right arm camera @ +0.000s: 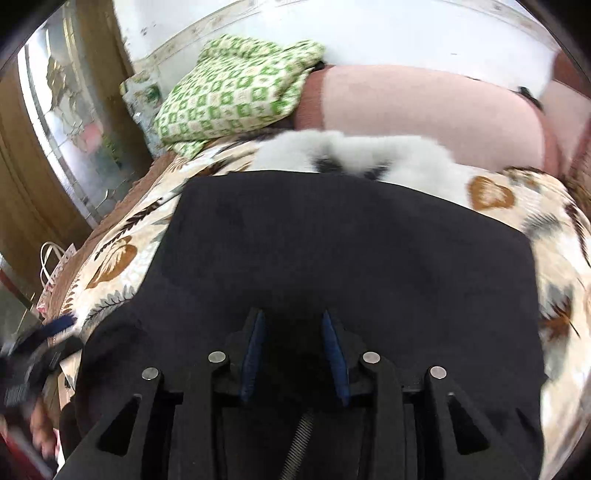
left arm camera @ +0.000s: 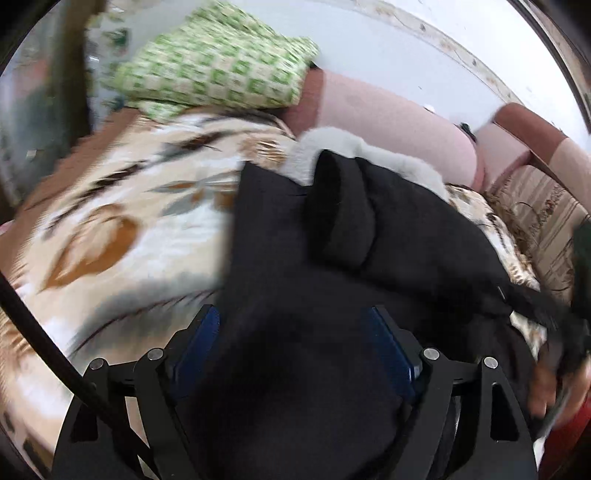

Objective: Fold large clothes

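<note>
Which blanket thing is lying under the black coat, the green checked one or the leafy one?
The leafy blanket, cream with brown leaves, lies under the black coat. The green checked one sits further back by the wall, apart from the coat.

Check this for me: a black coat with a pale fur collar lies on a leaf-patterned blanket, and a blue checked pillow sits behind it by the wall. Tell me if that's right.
One thing is wrong: the pillow is green checked, not blue, as the right wrist view shows. The rest holds: the black coat with its pale fur collar lies on the leaf-patterned blanket, and the pillow sits behind it by the wall.
</note>
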{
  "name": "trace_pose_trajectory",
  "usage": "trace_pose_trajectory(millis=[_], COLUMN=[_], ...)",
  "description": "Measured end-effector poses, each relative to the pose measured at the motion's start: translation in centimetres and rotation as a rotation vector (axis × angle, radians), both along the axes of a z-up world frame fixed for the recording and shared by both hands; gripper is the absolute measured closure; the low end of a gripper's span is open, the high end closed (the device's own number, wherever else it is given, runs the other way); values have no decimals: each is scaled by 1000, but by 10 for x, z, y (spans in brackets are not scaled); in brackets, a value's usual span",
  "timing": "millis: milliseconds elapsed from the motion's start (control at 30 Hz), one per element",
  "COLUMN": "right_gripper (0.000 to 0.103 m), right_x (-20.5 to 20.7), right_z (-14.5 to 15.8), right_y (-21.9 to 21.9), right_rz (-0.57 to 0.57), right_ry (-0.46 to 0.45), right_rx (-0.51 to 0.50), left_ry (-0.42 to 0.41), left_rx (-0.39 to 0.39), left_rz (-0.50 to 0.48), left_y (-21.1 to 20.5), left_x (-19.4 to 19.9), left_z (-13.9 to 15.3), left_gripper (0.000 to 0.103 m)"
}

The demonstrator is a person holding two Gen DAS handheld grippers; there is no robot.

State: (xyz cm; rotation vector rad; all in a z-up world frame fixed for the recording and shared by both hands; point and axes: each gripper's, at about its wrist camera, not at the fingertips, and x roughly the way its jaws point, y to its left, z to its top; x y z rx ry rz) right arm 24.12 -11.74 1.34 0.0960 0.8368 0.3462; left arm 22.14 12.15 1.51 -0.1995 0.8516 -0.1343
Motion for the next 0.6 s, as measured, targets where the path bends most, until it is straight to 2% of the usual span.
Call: trace_pose_trajectory(millis=[100, 167, 233, 267, 300, 367, 400, 500, 600], right_gripper=[63, 61, 60, 60, 60, 60, 60, 60, 54], right_x=[-17, -28, -37, -40, -42, -44, -45, -48, -38], right_z=[0, -3, -7, -9, -12, -13, -11, 5, 11], right_y=[-36, -59, -78, -84, -91, -101, -105, -108, -106], right_rz=[-75, -123, -174, -189, -205, -229, -233, -226, -211], right_ry=[0, 2, 5, 8, 15, 18, 7, -53, -78], right_rx=[40, 67, 73, 72, 70, 65, 62, 44, 42], left_ry=[23, 40, 103, 143, 185, 176, 141, 64, 71], left_rx=[-57, -60, -52, -45, -56, -64, -47, -121, -140], left_rz=[-35, -40, -40, -41, -47, -32, -19, -25, -25], left_y=[-17, -27, -39, -45, -49, -50, -47, -26, -15], left_x=[45, 65, 88, 96, 103, 100, 93, 65, 46], left_z=[-5, -9, -21, -26, -32, -23, -12, 13, 9], left_gripper=[22, 22, 46, 71, 84, 93, 93, 94, 94])
